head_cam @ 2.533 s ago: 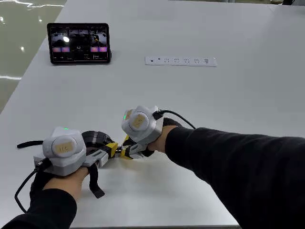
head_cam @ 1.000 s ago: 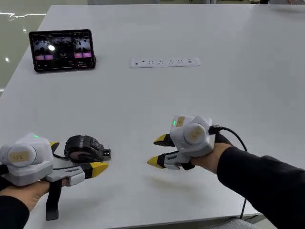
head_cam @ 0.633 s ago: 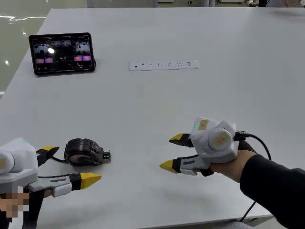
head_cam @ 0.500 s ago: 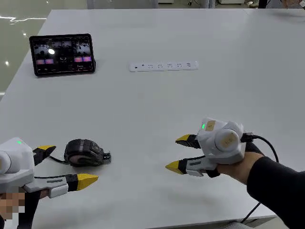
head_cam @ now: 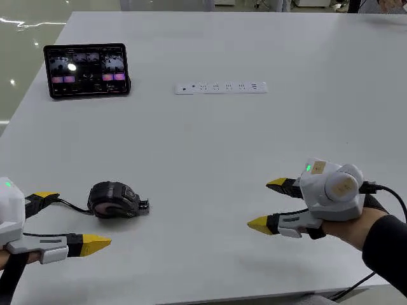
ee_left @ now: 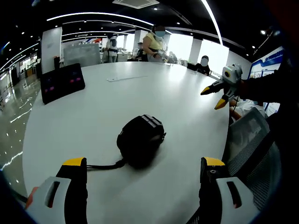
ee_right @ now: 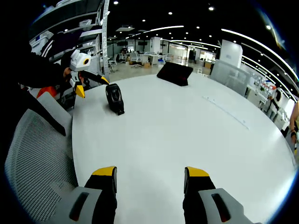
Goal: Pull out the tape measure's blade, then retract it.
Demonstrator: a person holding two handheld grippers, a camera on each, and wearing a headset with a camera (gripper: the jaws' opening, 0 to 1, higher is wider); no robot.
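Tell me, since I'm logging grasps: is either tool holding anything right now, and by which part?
Nothing is held. The left tool and the right tool are both open and empty; the tape measure lies on the table, apart from both.

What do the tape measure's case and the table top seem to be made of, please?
The case of the tape measure looks like matte black rubber or rubber-coated plastic: dull, dark, ribbed on top. The table top looks like smooth white laminate or painted board with a slight sheen; its core cannot be told.
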